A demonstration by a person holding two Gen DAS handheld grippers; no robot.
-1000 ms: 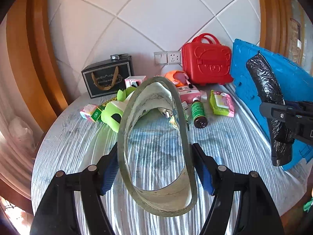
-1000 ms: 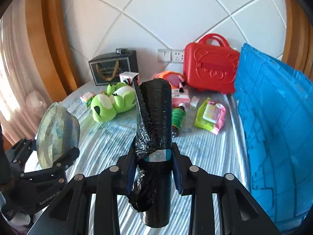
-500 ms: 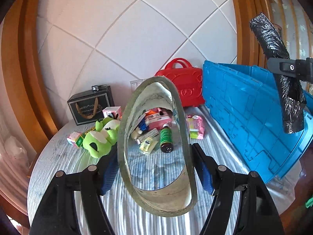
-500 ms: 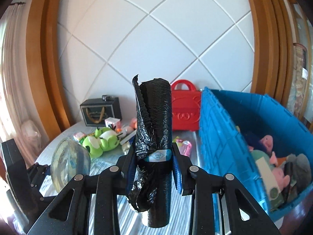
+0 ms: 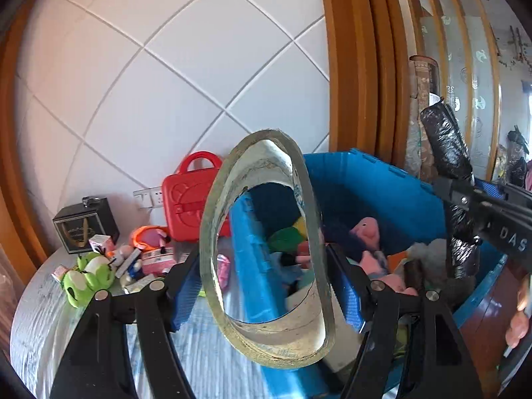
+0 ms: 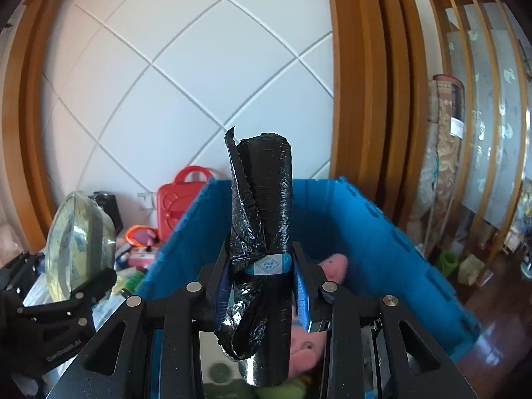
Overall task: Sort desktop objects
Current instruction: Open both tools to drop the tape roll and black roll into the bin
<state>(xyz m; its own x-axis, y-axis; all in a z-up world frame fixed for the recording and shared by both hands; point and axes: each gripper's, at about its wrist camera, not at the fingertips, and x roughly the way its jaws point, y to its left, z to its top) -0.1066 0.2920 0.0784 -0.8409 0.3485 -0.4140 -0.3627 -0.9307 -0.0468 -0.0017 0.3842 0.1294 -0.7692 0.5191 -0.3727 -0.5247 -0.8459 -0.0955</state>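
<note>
We're holding a big tape roll (image 5: pixel 266 249) in the left claw (image 5: pixel 266 286), its blue pads (image 5: pixel 184 294) clamped against the roll's outer sides. It's a wide ring of clear tape, yellowish and grubby on the rim, with a pale cardboard core, standing on edge so we're looking straight through the hole. The right claw (image 6: pixel 261 286) is clamped on a roll of black trash bags (image 6: pixel 262 232), a crinkly, shiny plastic cylinder with a small blue paper band around the middle and a loose torn flap at the top. It's standing upright between the pads.

Both claws are hanging above the blue bin (image 5: pixel 382 193), a ribbed plastic crate; the left one is sitting over its near wall, the right one over its inside. A bit of bare hand (image 5: pixel 520 312) is showing at the edge of the left view.

The left view is giving us the table (image 5: pixel 36 302) with its striped cloth: a green frog plush (image 5: pixel 84 274), a red plastic case (image 5: pixel 191 199) against the tiled wall, a black gift box (image 5: pixel 84 227), plus soft toys piled in the bin, including a pink pig plush (image 5: pixel 365 229). The right view is mostly showing the bin's far walls, the wooden screen behind it, and the tape roll side-on, bulging like a lens.
</note>
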